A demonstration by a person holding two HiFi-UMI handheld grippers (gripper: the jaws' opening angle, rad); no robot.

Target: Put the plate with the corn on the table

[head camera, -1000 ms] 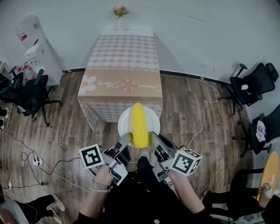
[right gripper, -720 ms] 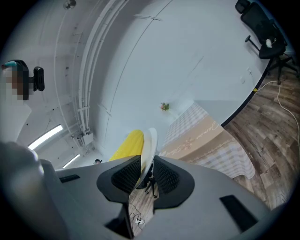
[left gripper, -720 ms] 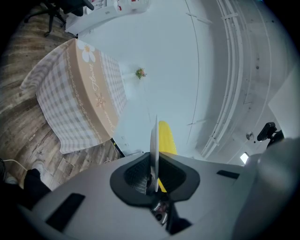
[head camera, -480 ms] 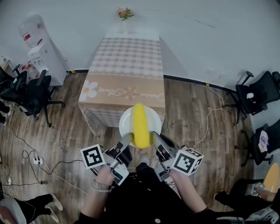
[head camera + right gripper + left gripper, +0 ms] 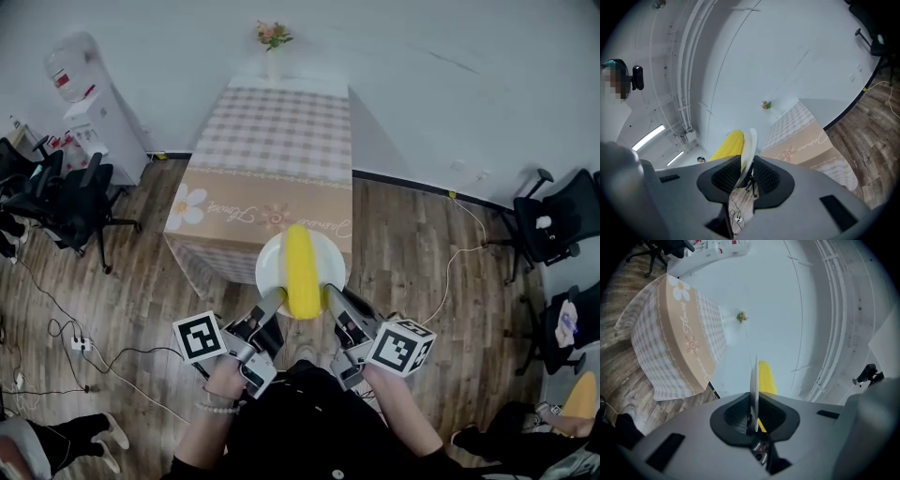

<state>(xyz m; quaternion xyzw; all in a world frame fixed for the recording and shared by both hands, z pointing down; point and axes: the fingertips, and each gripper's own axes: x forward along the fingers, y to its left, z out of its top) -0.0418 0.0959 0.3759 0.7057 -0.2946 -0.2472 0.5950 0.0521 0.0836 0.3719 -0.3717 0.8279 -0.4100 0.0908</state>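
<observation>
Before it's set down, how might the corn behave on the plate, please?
Rounded and lying loose, the corn may roll if the plate tilts. It nearly spans the plate, so it could slip over the rim.

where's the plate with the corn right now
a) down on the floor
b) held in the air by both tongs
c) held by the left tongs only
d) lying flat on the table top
b: the left tongs and right tongs each clamp the rim of the plate, with the corn on it.
</observation>
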